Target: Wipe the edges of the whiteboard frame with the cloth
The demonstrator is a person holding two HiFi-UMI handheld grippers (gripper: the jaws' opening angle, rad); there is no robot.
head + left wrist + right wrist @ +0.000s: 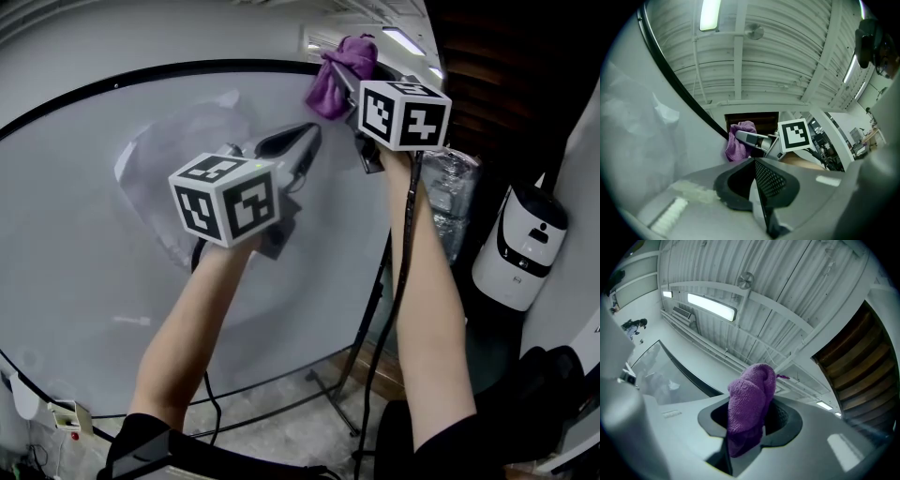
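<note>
The whiteboard fills the left and centre of the head view. Its black frame arcs across the top and bottom of the picture. Both bare forearms reach up from the lower edge toward the board. The left forearm angles to the centre. The right forearm rises nearly straight at centre right, with a black cable running alongside it.

The left gripper points toward the upper centre, just in front of the board surface. In the left gripper view its jaws are pressed together with nothing between them.

The right gripper sits at the top centre of the head view, at the upper frame. It is clamped on the purple cloth. In the right gripper view the cloth stands bunched up out of the jaws, with the frame at centre left.

Each gripper carries a cube with black-and-white square markers. At centre right stands a white-and-black appliance; its small mark is too small to read.
</note>
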